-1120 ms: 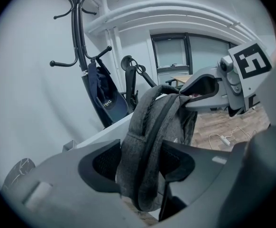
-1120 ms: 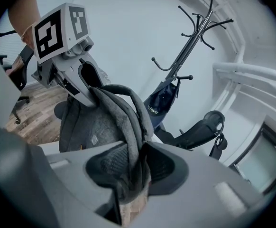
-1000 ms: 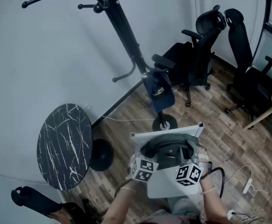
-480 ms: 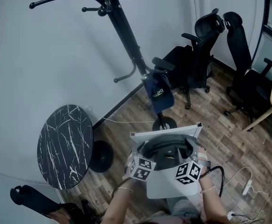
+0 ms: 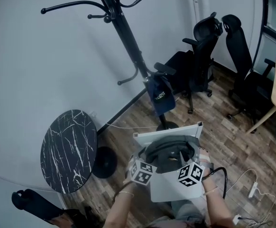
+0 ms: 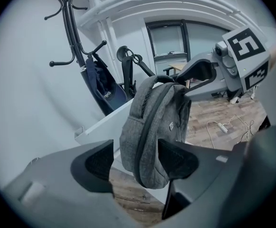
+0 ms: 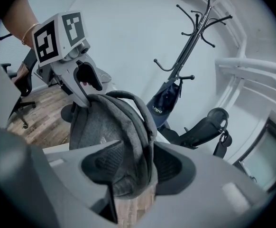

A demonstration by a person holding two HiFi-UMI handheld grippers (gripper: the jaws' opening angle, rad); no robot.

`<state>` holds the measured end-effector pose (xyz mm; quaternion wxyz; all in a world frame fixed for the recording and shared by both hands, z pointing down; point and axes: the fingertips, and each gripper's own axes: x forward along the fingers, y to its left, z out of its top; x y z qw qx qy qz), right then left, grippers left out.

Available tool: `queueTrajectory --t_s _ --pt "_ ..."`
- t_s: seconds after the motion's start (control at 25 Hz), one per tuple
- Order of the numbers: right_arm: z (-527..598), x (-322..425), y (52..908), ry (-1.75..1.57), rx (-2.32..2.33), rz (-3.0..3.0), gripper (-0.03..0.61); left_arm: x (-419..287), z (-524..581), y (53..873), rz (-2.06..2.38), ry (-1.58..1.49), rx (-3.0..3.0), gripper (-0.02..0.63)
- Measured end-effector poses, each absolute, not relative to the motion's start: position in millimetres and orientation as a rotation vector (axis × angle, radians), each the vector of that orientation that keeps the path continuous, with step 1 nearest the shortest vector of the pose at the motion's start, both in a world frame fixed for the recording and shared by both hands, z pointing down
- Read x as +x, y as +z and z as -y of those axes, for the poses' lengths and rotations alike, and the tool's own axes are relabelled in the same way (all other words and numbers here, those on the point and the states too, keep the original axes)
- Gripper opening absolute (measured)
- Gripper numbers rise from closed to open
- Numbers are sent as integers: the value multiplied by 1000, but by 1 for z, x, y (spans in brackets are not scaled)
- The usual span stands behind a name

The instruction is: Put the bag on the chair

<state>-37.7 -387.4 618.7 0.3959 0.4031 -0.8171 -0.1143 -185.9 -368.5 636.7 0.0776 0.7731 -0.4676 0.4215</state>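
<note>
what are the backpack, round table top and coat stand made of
Backpack: grey heathered woven fabric, matte, soft folds.
Round table top: black marble look, white veins, maybe printed.
Coat stand: probably metal, thin black curved tubes.

We see the bag, a heathered grey backpack with dark straps and a loop handle arching over its top. It stands upright on the seat of the white chair. It sits toward the rear of the seat, just in front of the chair's low raised back edge, with bare white seat nearer to us.
</note>
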Motion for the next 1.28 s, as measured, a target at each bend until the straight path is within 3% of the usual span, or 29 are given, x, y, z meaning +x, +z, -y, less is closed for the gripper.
queueTrajectory --t_s 0.32,0.44,0.8,0.92,1.28 --pt "364 -38 595 -230 1095 2133 200 -185 352 613 1482 1173 2337 269" --pt "352 -38 586 -191 1128 2170 189 -183 342 602 1518 1124 2351 197" --pt "311 -27 552 -82 1285 2224 124 -174 301 563 1562 1033 2401 139" --pt "296 -23 538 -72 1337 2243 101 -169 287 548 1583 1002 2427 79" --pt "241 -14 503 -84 1442 2293 40 -160 225 524 1624 944 2428 33"
